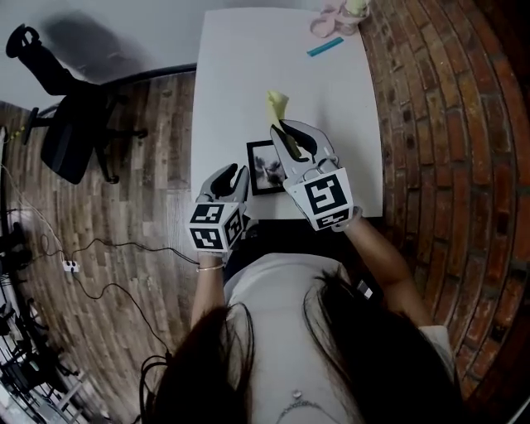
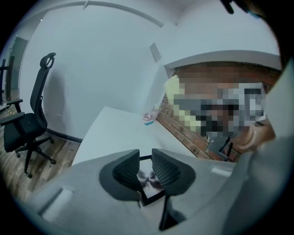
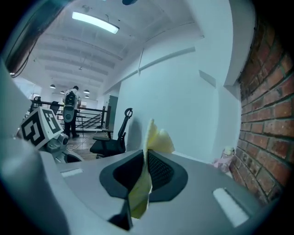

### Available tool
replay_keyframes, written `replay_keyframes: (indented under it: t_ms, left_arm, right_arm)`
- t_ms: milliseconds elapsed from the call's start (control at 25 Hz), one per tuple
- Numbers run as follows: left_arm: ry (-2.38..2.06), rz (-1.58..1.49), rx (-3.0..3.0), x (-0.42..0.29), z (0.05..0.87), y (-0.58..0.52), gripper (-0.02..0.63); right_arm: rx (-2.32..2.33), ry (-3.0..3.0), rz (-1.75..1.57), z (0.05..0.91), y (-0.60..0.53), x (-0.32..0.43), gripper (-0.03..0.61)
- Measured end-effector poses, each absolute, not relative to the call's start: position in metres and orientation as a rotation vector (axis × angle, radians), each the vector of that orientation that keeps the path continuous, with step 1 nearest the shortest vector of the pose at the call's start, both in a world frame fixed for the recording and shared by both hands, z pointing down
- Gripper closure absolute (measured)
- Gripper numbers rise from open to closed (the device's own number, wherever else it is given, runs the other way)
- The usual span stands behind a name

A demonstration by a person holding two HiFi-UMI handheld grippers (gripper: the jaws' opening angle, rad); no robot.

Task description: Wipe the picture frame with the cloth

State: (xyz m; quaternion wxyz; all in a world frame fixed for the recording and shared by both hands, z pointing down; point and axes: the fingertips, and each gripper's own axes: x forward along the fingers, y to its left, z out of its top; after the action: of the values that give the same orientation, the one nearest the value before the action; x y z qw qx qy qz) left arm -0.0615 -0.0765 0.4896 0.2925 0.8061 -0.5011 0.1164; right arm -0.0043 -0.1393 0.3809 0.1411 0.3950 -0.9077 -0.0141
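Observation:
A black picture frame [image 1: 265,166] with a dark print lies flat near the front edge of the white table [image 1: 248,74]. My left gripper [image 1: 233,175] hovers just left of it, jaws parted, and the frame [image 2: 150,183] shows through the gap with nothing pressed between the pads. My right gripper [image 1: 286,132] is above the frame's far right corner, shut on a pale yellow cloth [image 1: 277,103] that sticks out past the tips. In the right gripper view the cloth [image 3: 147,156] hangs pinched between the pads.
A brick wall [image 1: 431,124] runs along the table's right side. At the table's far end sit a pink item [image 1: 330,18] and a teal strip [image 1: 325,46]. A black office chair [image 1: 70,124] stands on the wood floor to the left.

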Motion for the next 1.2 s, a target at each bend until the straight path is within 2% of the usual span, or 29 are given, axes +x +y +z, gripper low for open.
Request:
replay_keyframes:
  t_ms: [520, 1200]
  left_arm:
    - [-1.285, 0.408, 2.009, -0.058, 0.544, -0.074, 0.483]
    - [-1.207, 0.497, 1.888, -0.055, 0.593, -0.063, 0.479]
  right_arm:
    - [0.832, -2.518, 0.062, 0.452, -0.156, -0.031, 0.546]
    - [0.481, -2.306, 0.14, 0.54, -0.15, -0.059, 0.546]
